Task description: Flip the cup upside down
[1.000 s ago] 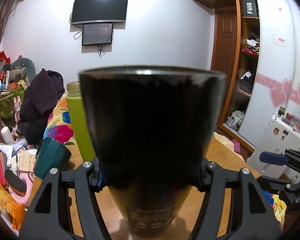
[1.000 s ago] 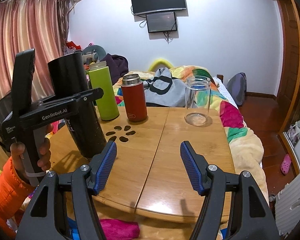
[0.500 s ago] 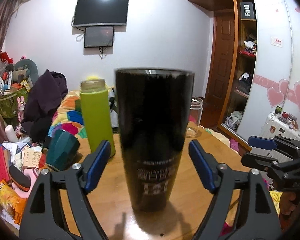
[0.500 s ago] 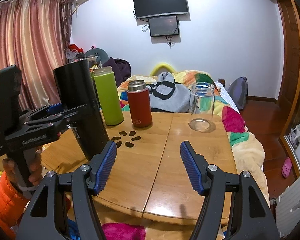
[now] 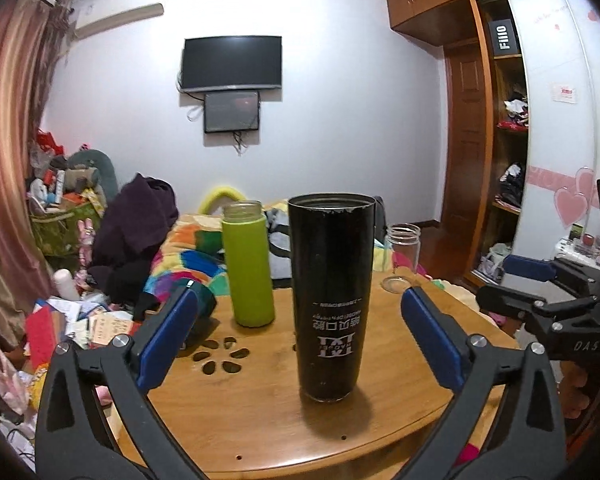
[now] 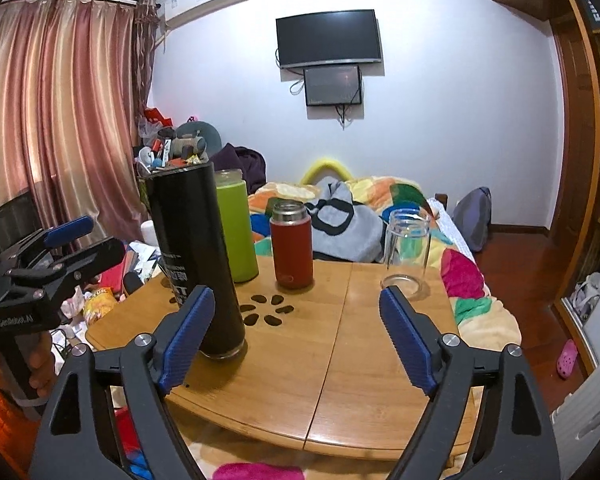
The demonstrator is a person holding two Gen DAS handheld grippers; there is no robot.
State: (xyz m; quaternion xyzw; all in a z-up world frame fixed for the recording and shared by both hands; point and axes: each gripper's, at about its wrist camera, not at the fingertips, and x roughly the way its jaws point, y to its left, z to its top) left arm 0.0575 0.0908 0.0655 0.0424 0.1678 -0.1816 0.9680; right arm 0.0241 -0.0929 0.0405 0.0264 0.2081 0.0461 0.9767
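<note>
A tall black cup (image 5: 330,296) stands on the wooden table (image 5: 400,412) with its white lettering upside down. It also shows in the right wrist view (image 6: 196,260). My left gripper (image 5: 300,336) is open, pulled back toward the table's near edge, with the cup standing free between and beyond its blue pads. My right gripper (image 6: 296,338) is open and empty above the table's front edge, to the right of the cup. The left gripper shows at the left of the right wrist view (image 6: 60,240).
A green bottle (image 5: 248,264), a red flask (image 6: 291,245) and a clear glass jar (image 6: 406,250) stand further back on the table. A dark green cup (image 5: 204,304) lies at the table's left edge. A cluttered bed lies behind; a wardrobe stands at right.
My left gripper opened, let go of the black cup and drew back from it. The cup stays standing on the table. My right gripper stayed open and hardly moved.
</note>
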